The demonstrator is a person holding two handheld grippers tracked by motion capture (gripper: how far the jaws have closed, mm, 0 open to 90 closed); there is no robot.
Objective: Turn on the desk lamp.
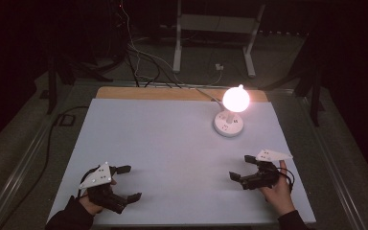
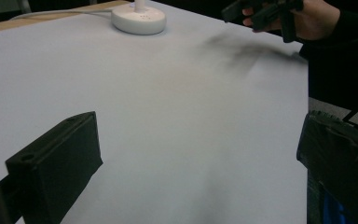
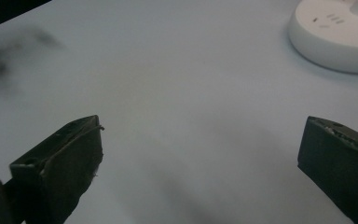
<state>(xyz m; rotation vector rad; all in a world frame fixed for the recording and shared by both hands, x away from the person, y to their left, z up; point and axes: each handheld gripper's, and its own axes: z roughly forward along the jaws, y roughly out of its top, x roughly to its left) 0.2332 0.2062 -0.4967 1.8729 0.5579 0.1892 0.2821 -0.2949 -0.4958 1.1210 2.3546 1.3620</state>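
Lamp [image 1: 232, 111] stands upright, stem vertical, globe up — left gripper [image 1: 129, 183] and right gripper [image 1: 243, 167] both wide open, empty.

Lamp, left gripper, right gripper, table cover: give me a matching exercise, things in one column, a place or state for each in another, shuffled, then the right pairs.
Things:
1. lamp
2. left gripper
3. right gripper
4. table cover

Places or states:
A. pale sheet, spread flat
B. lit, at the far right
C. open, near left corner
D. open, near right, closest to the lamp

Pairs: 1-B, 2-C, 3-D, 4-A
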